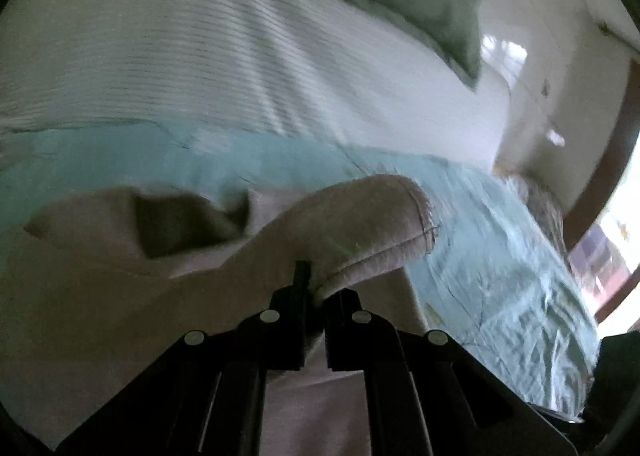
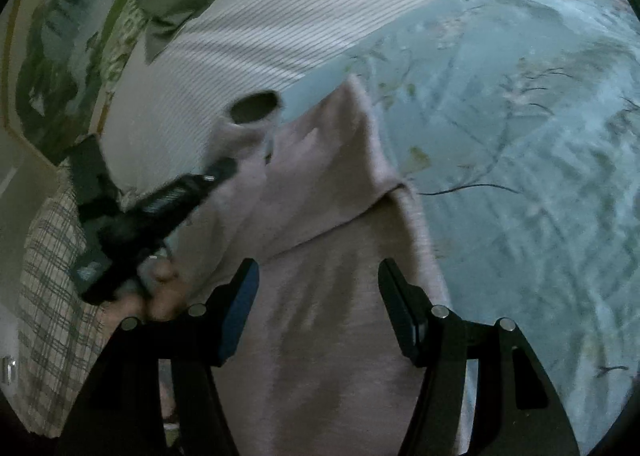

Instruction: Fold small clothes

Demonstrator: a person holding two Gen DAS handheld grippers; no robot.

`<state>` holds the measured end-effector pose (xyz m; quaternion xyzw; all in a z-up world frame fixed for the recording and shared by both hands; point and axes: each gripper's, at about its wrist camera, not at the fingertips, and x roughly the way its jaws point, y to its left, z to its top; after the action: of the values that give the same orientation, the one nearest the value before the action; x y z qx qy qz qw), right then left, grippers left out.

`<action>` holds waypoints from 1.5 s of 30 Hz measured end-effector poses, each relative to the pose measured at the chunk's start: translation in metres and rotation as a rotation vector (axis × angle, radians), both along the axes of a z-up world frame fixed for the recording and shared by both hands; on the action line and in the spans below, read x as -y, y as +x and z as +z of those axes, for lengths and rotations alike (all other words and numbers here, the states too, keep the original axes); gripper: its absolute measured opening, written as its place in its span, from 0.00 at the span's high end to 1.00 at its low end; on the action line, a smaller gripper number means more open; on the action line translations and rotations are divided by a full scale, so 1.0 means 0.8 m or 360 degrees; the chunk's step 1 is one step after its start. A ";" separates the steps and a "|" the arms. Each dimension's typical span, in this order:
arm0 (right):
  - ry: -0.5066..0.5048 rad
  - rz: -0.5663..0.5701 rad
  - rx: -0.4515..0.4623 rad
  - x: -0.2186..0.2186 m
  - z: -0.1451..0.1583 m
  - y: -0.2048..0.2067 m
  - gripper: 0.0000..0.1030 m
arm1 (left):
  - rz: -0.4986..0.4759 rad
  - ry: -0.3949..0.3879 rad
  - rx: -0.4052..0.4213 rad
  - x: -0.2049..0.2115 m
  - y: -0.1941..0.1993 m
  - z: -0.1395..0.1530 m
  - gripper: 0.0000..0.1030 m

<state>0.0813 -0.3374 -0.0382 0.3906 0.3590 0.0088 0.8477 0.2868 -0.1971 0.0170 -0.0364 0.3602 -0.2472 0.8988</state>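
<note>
Nearest, the right gripper (image 2: 318,308) hangs with jaws apart and empty over the pink garment (image 2: 320,336), probably ready to pin or catch an edge. The left gripper (image 1: 314,292) is clamped on the garment's hemmed edge, lifting it, seemingly to carry a fold across. Beyond, the garment lies on the floral bedspread (image 2: 520,136).

You see both views dim and a little grey-blue, with low contrast. In the left wrist view the light comes from a bright window (image 1: 612,252) at the right edge, which is overexposed, and glare lies on the shiny floor (image 1: 504,52). This view has strong motion blur; the striped sheet (image 1: 180,68) is smeared. The right wrist view is sharper, blurred mostly at the left. Both pictures bend strongly at the round dark edges.
</note>
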 end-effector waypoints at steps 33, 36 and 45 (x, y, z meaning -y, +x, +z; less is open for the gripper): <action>0.0011 0.0025 -0.0117 0.020 -0.046 0.138 0.39 | 0.0610 0.0440 -0.0058 -0.256 -0.076 -0.075 0.34; 0.0036 0.0046 -0.0132 0.018 -0.055 0.156 0.41 | 0.0879 0.0454 -0.0101 -0.309 -0.068 -0.085 0.35; -0.0087 0.0009 0.0241 0.020 0.026 0.154 0.89 | 0.0923 0.0348 -0.0308 -0.345 -0.012 -0.108 0.56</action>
<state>0.2045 -0.3533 -0.0175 0.3646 0.2949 0.0309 0.8827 0.2771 0.0787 -0.0697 -0.0642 0.4431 0.0639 0.8919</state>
